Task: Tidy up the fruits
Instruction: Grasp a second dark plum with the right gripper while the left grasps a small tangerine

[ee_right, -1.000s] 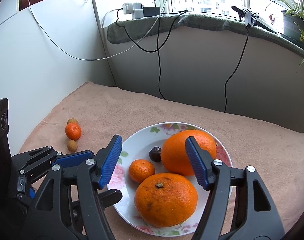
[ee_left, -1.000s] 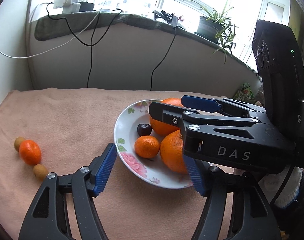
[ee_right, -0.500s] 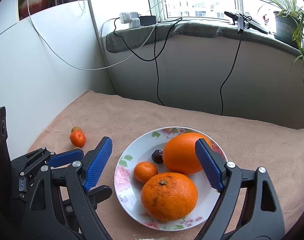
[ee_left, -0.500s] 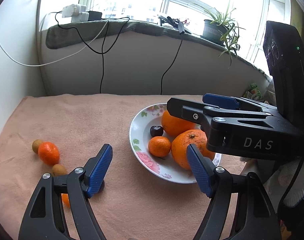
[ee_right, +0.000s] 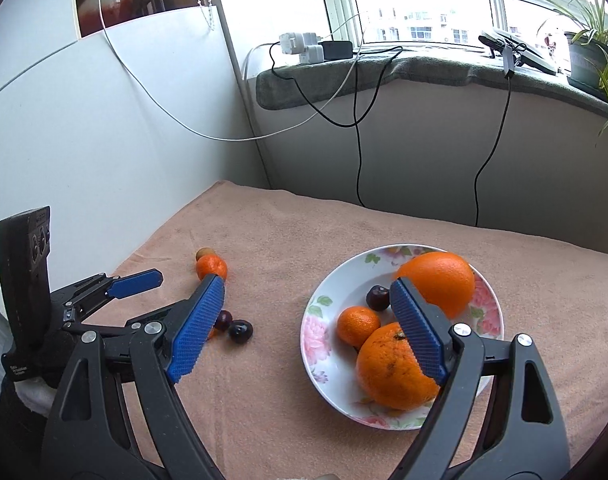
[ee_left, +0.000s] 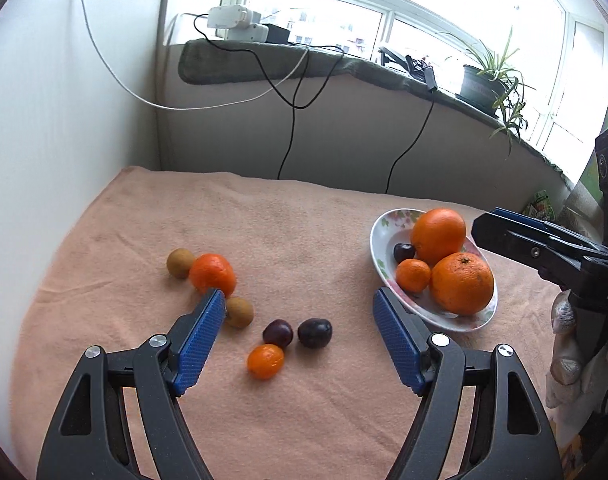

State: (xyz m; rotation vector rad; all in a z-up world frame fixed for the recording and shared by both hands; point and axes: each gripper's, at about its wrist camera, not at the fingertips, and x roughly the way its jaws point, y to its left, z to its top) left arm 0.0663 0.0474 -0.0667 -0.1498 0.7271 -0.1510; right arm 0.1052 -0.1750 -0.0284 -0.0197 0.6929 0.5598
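Observation:
A flowered white plate (ee_left: 380, 240) (ee_right: 324, 364) holds two big oranges (ee_left: 462, 284) (ee_right: 392, 368), a small mandarin (ee_left: 412, 275) and a dark cherry (ee_left: 404, 252). Loose on the pink cloth lie a mandarin (ee_left: 212, 274), two brown longans (ee_left: 180, 263), two dark plums (ee_left: 314, 332) (ee_right: 240, 331) and a small orange kumquat (ee_left: 265, 361). My left gripper (ee_left: 299, 340) is open and empty, above the loose fruit. My right gripper (ee_right: 304, 328) is open and empty, over the plate's left side.
The pink cloth (ee_left: 287, 224) covers the table. A white wall stands on the left and a grey ledge with cables (ee_left: 287, 140), chargers and a potted plant (ee_left: 488, 84) runs along the back.
Both grippers have pulled back and up from the plate. The left gripper has swung left, bringing the loose plums and kumquat into view between its fingers.

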